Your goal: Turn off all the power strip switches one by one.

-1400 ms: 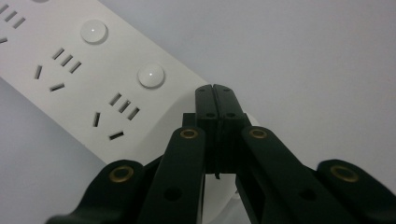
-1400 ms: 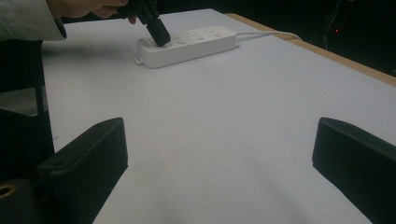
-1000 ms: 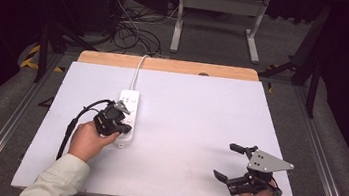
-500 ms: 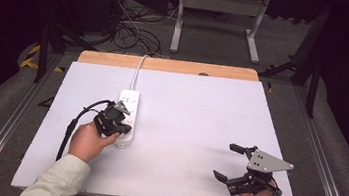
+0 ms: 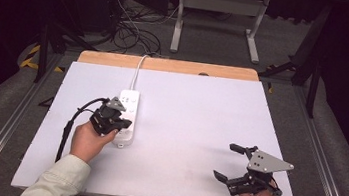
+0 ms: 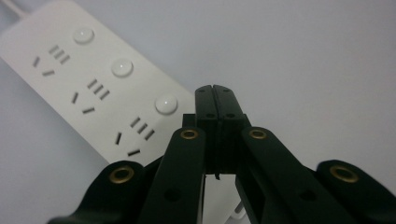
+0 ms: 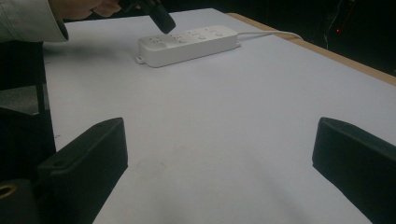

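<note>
While the left gripper (image 5: 118, 121) hangs over the near end of the white power strip (image 5: 129, 103), its jaws are pressed fully together with nothing between them, tips pointing down at the strip's top face. Power strip lies on the white table (image 5: 196, 111), left of centre, long axis running near to far, its white cable (image 5: 138, 68) leaving the far end toward the table's far edge. Left gripper view: closed tips (image 6: 215, 93) sit just right of the nearest round switch button (image 6: 166, 104), with two more buttons (image 6: 122, 68) and three socket groups further along the strip; whether the tips touch the casing cannot be told from here. Right gripper view shows the same closed tips (image 7: 161, 18) directly above the near end of the strip (image 7: 189, 43), very close to it.

Right gripper (image 5: 235, 163) rests at the near right of the table, well apart from the strip, jaws wide apart and empty; its two black fingers (image 7: 91, 149) frame bare tabletop.

Step in hand, by judgement: closed left tips used as a poker, lining up on the nearest switch button. Next move likely calls for a small shift toward that button, then a straight push down; strip is light and unheld, so an off-centre push could skid or tip it. Right gripper could steady the strip but is idle
</note>
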Demonstrator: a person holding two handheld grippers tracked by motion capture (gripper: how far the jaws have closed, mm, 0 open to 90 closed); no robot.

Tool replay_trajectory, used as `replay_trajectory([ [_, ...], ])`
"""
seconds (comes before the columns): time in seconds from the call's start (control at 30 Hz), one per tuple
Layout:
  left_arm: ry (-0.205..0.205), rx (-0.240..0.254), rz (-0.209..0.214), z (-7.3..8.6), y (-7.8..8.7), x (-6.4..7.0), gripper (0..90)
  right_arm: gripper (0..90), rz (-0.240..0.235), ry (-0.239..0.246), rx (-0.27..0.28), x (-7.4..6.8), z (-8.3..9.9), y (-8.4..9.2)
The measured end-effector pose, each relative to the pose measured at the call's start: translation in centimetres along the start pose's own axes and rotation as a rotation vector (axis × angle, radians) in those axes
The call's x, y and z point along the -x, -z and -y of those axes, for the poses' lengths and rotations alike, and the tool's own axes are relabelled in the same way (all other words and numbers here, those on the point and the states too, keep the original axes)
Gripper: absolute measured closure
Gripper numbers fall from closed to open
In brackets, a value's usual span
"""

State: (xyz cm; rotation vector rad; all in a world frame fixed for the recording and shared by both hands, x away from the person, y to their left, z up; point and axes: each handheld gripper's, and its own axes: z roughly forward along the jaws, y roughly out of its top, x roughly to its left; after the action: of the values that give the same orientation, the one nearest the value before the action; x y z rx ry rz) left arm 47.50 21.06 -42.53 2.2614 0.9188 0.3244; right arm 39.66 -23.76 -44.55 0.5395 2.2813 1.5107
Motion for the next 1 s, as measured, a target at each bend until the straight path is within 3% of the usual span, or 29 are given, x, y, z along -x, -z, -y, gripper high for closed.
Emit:
replay_trajectory([
  [0.27, -0.017, 0.037, -0.024, -0.3, 0.4, 0.3, 90.0, 3.8, -0.003, 0.003, 0.000, 0.0, 0.0, 0.0],
  [0.43, -0.028, 0.042, -0.016, -0.4, 0.2, 0.3, 90.0, 3.8, -0.003, 0.003, -0.001, 0.0, 0.0, -0.1],
  [0.67, 0.016, 0.046, -0.012, -0.6, -0.4, -0.6, 90.0, 3.8, -0.004, -0.001, -0.002, 0.0, 0.0, -0.1],
  [0.83, 0.050, 0.018, -0.018, -0.8, -1.2, -1.7, 90.0, 3.8, -0.004, -0.003, -0.004, 0.0, 0.0, -0.1],
  [1.0, 0.059, -0.005, -0.014, -0.7, -2.2, -2.5, 90.0, 3.8, -0.005, -0.005, -0.006, 0.1, 0.1, -0.1],
])
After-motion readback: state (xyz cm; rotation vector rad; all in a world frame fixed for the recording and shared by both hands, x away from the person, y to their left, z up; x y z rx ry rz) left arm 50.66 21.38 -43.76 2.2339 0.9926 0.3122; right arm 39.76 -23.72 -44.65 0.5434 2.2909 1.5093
